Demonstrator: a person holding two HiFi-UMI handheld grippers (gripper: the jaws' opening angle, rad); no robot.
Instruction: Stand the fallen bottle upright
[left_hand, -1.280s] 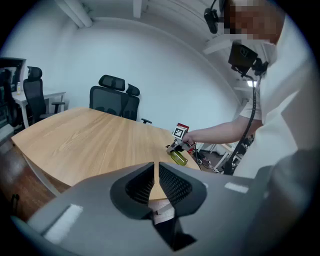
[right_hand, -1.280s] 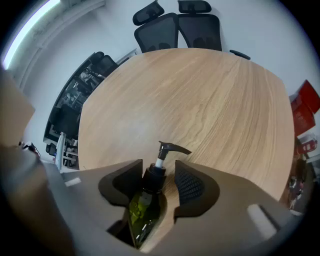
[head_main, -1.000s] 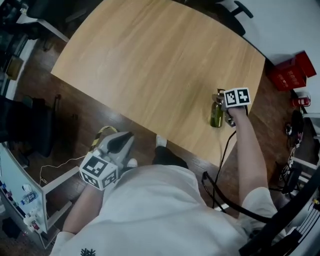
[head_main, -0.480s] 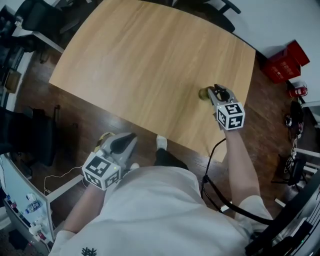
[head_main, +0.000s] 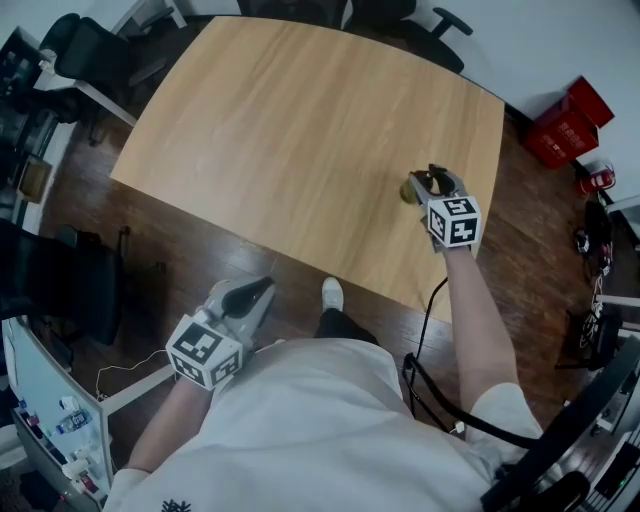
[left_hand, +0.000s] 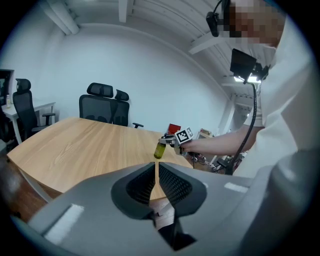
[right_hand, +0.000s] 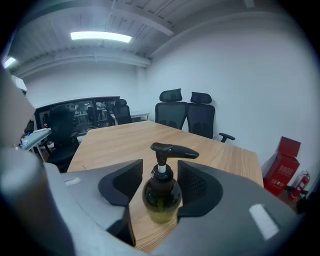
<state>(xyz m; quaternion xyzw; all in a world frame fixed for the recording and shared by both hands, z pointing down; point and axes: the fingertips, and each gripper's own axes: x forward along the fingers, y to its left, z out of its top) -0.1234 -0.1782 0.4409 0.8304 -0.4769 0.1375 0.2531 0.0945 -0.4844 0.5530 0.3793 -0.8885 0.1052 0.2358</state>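
Note:
A dark olive pump bottle stands upright on the wooden table near its right edge. In the head view the bottle shows from above, just ahead of my right gripper. In the right gripper view, my right gripper has a jaw on each side of the bottle's body. Its jaws are opening, and a gap shows at the left pad. My left gripper hangs below the table's near edge, shut and holding nothing. From the left gripper view the bottle is small and far off.
Black office chairs stand at the table's far end. A red box and a fire extinguisher sit on the floor to the right. A black cable hangs under my right arm. The person's shoe is near the table's edge.
The bottle lay tilted in the right gripper a second ago; it now stands upright. The right gripper has lifted and turned, and its jaws have parted. The left gripper has hardly moved.

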